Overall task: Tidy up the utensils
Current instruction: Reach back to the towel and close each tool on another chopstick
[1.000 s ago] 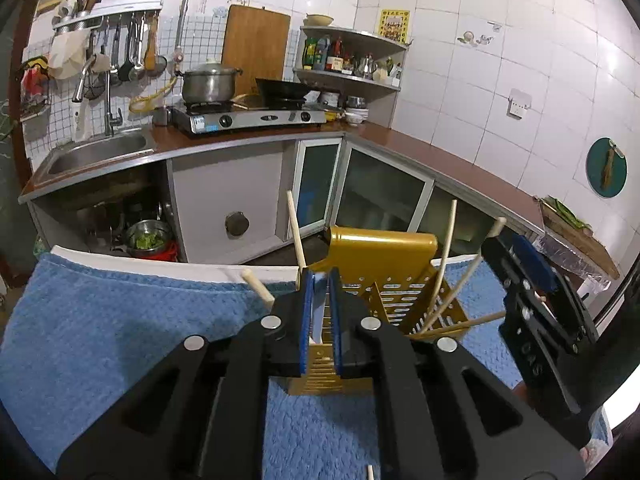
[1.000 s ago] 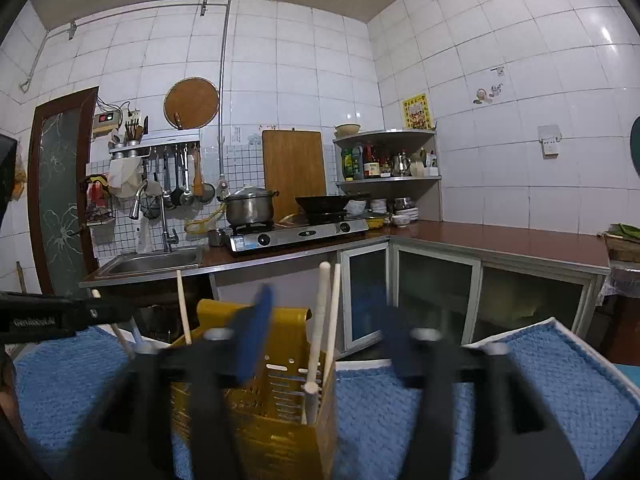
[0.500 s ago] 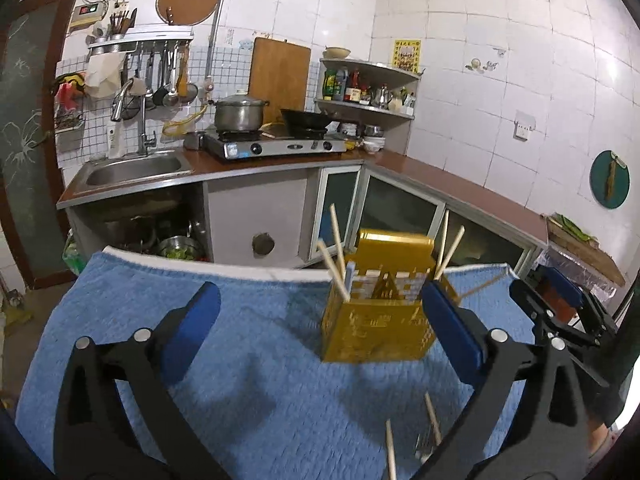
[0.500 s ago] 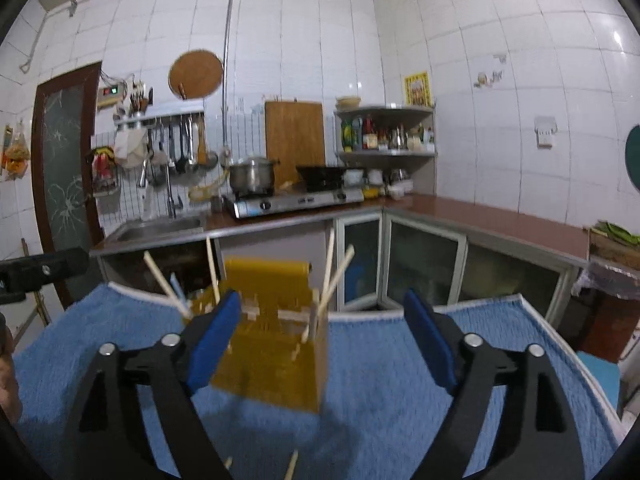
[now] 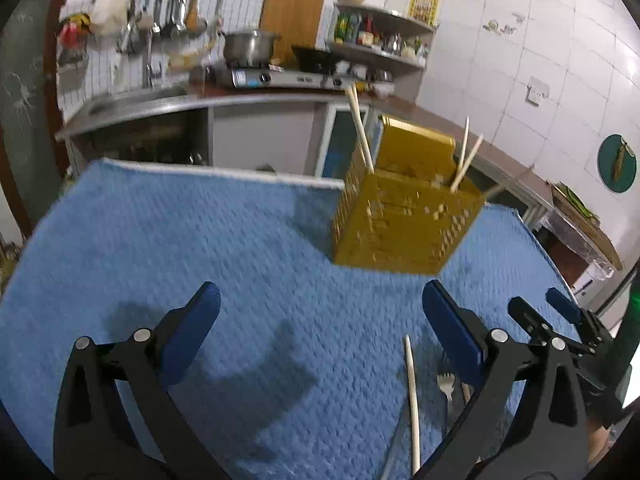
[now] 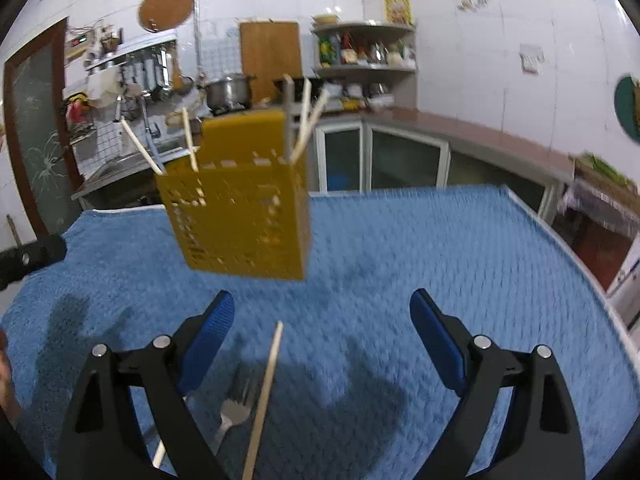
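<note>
Left wrist: left claw [image 5: 320, 320] wide open, empty, perforated yellow plastic utensil caddy [image 5: 404, 220] ahead on blue towel [image 5: 180, 240]; right wrist: right claw [image 6: 322, 322] open, empty, over thin pale wooden chopstick [image 6: 264, 392], probably light, stiff, rolly, so pinch mid-shaft.

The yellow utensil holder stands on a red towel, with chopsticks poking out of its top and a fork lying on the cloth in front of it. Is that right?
Not quite: the towel is blue, not red. The right wrist view shows it. The rest holds: the yellow utensil holder stands on it with chopsticks poking out of its top, and a fork lies on the cloth in front.
</note>
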`<state>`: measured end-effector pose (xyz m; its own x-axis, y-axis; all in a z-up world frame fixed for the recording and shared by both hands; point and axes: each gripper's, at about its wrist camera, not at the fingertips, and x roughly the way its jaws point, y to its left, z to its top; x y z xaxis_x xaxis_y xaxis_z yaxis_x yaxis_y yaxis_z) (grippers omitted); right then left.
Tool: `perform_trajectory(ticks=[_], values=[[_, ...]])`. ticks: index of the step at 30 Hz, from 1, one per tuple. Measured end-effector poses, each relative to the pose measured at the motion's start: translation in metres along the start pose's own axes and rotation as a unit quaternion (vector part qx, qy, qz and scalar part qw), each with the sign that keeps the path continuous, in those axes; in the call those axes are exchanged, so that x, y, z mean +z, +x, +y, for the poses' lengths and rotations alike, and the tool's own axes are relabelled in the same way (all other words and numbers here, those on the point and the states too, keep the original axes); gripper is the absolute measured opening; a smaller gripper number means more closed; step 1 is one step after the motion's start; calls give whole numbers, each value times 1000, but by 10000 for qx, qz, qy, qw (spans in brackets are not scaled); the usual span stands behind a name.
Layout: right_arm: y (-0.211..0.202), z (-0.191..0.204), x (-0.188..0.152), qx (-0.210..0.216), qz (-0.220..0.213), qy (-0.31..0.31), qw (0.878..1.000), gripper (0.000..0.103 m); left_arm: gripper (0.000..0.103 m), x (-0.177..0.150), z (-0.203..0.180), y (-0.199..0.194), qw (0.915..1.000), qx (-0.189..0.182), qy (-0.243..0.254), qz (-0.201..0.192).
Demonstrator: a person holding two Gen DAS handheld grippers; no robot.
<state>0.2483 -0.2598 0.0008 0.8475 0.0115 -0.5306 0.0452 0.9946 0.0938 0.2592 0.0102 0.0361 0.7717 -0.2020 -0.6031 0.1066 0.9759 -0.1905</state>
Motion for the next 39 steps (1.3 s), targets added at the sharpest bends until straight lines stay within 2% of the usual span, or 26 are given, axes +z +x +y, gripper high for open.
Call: perform_trajectory(ticks=[4,11,19,22,24,28,30,32,35,37,39], values=[[14,-7,-12,-39,189,229,9996,88,98,-14,-8,13,9999,20,-33,156],[28,-10,-18,-360,283,-91,9989,88,98,-23,-29,36,9987,102,129,481],[38,-30,-19,-553,642,63,9964,88,96,-41,-51,55,9961,-11,330,816],[37,-36,-19,-636,680,125,9956,88,86,-48,-62,60,9941,-42,479,969],[38,-39,-20,-639,764,187,9949,88,74,-52,-71,63,9920,-102,589,1108],[42,-38,-22,-652,874,178,9939,87,57,-60,-83,72,9877,-169,712,1379],[43,-35,-22,-635,918,159,9936,87,32,-63,-86,83,9835,-214,747,1631],[44,-31,-22,-626,939,104,9936,87,22,-66,-87,90,9811,-286,715,1775],[46,-24,-21,-562,983,21,9936,87,20,-67,-91,95,9807,-266,834,1748],[48,-19,-21,-483,1032,13,9935,86,9,-66,-93,98,9796,-336,870,1778],[53,-14,-21,-376,1133,30,9928,83,6,-65,-91,103,9801,-370,870,1746]])
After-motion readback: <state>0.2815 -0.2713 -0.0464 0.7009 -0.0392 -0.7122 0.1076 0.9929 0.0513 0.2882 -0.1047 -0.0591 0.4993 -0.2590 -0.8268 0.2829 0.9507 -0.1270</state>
